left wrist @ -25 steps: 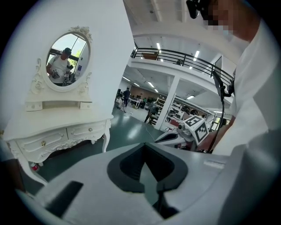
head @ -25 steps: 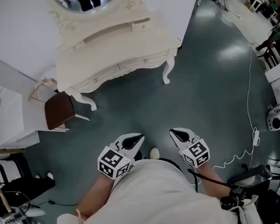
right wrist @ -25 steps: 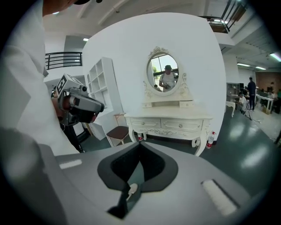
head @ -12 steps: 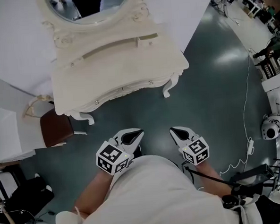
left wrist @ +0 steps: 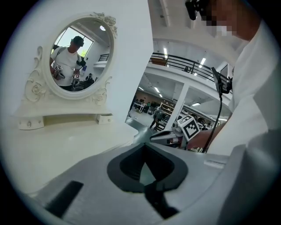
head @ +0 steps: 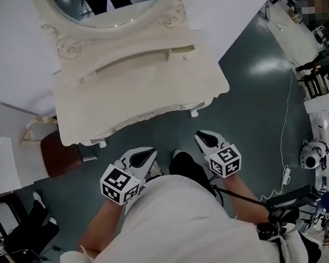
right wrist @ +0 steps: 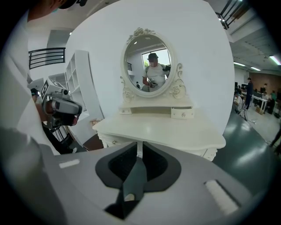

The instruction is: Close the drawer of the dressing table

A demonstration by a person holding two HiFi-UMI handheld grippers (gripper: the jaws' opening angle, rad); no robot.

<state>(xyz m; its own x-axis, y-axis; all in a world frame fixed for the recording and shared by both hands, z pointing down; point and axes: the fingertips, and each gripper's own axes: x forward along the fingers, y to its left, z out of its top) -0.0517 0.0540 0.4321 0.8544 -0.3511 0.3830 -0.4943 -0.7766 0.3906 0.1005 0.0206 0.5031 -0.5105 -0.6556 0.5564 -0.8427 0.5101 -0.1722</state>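
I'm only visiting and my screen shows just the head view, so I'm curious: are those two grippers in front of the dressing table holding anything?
Observer: No. The right gripper view shows its jaws a narrow slit apart. They have just been opening, and nothing is between them.
Visitor: And the other one?
Observer: The left gripper view shows its jaws together, with nothing in them.
Visitor: My picture cuts off the mirror. What is it like?
Observer: The right gripper view shows it whole: an oval mirror in a carved frame, with the person reflected in it.
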